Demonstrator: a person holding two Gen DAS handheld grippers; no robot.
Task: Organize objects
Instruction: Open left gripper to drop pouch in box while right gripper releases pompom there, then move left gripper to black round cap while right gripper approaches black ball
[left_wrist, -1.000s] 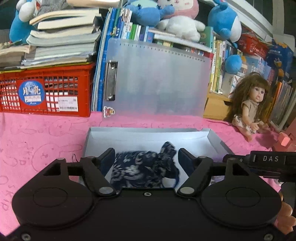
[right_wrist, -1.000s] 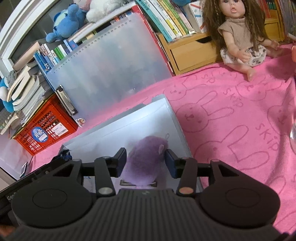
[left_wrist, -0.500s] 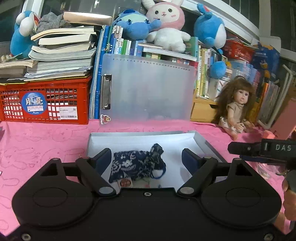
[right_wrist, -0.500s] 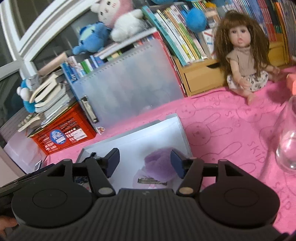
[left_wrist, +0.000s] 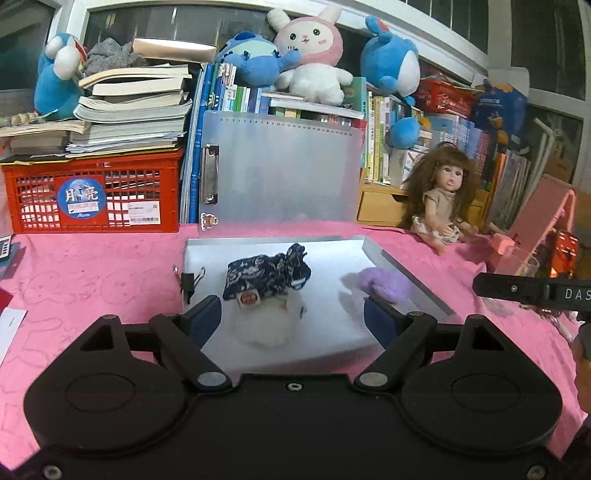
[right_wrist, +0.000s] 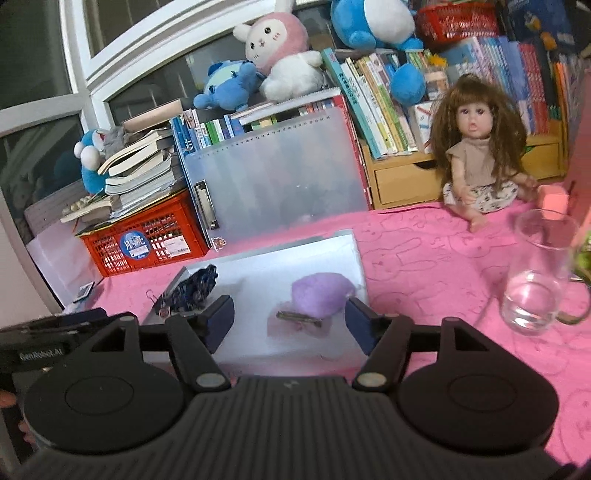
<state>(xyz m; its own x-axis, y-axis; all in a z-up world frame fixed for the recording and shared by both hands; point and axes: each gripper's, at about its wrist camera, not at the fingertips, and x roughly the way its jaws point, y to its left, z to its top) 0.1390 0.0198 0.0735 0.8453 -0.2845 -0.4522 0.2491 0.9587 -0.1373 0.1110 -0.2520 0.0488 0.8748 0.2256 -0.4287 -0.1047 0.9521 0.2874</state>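
Blue pouch (left_wrist: 267, 275): soft printed cloth, light and floppy (likely to sag); lies at the tray's (left_wrist: 404, 271) centre-left, best pinched across its bunched middle.
Purple pom-pom (right_wrist: 320, 293): fluffy, squashy, almost weightless; at 3 o'clock from the pouch.
Left gripper (left_wrist: 293, 317): released, nothing between the pads; its jaws have just been opening.
Right gripper (right_wrist: 290, 319): released, likewise opening just now.
Change: both grippers have backed away, leaving pouch and pom-pom in the tray.
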